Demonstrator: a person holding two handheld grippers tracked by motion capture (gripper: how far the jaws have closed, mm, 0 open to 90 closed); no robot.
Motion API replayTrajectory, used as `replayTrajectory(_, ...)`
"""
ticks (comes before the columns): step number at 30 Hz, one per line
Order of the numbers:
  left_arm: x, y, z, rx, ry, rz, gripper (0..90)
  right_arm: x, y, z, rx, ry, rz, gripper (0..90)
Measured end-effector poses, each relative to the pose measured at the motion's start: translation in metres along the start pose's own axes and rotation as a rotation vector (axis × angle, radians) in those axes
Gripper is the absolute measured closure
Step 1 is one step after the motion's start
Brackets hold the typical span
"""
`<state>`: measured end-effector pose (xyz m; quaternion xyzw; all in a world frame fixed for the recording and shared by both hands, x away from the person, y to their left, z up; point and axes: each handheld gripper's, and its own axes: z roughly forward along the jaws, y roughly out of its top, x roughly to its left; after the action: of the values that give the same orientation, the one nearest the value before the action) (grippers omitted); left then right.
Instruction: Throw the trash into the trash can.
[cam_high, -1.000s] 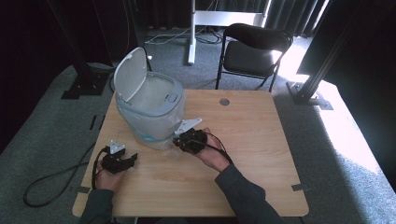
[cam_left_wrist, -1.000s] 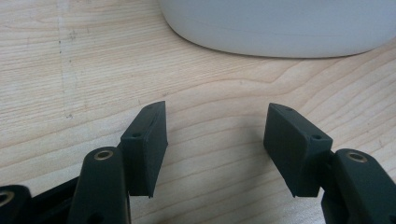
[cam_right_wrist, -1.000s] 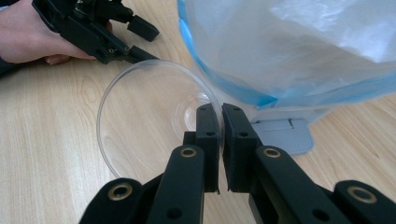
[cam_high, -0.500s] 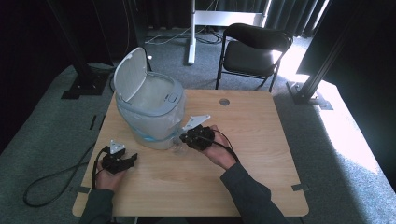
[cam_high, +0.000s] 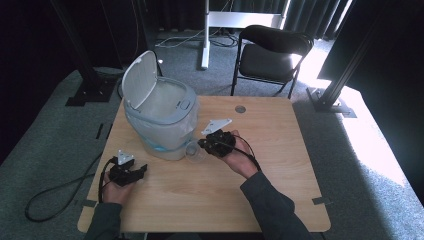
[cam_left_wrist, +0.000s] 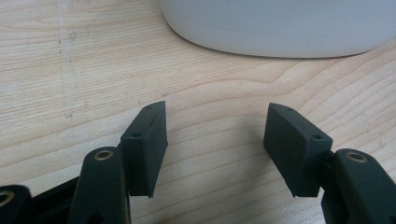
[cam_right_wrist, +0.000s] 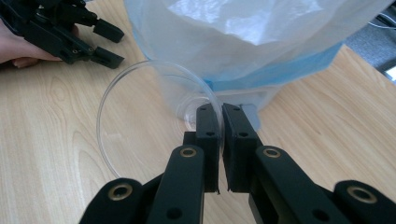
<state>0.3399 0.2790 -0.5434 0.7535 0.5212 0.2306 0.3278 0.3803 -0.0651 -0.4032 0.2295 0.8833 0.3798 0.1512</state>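
so, step in hand: the right gripper (cam_high: 202, 143) has a clear plastic cup (cam_high: 193, 150) pinched by its rim and looks to be carrying it toward the open bin (cam_high: 162, 120); my guess is the cup goes in as rubbish.
right jaws: nearly closed, one pad inside the rim and one outside, with the thin wall of the cup (cam_right_wrist: 154, 116) between them in the right gripper view.
left jaws: standing wide with nothing between them; the left gripper (cam_high: 141, 171) rests low on the table (cam_high: 280, 150) at about 7 o'clock from the bin, and in its own view the bare wood shows between the pads.
where the cup is: just off the bin's front corner, at about 4 o'clock from it, close to or touching the bag (cam_high: 167, 137), low over the table.
which way it points: it lies on its side; in the right gripper view the mouth faces back toward that gripper's camera and the base points at the bin's foot, so the long axis runs roughly level, along the jaws.
doing it well: lift well above the bin's edge before moving across, since the bag bulges out at that corner and could catch the base.
also: keep the pinch light, as the wall seems flimsy and could crumple or slip.
release: tip the base downward over the opening, clear of the raised lid (cam_high: 138, 80) at 10 o'clock, then part the jaws.
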Motion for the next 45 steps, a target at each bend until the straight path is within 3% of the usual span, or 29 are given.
replayTrajectory(21,0.000,0.000,0.000,-0.003,0.002,0.001,39.8,-0.020,-0.001,-0.022,-0.023,-0.057,0.035,85.9)
replayTrajectory(45,0.000,0.000,0.000,-0.001,0.000,0.001,39.9,-0.037,0.018,-0.052,-0.108,-0.128,0.046,85.9)
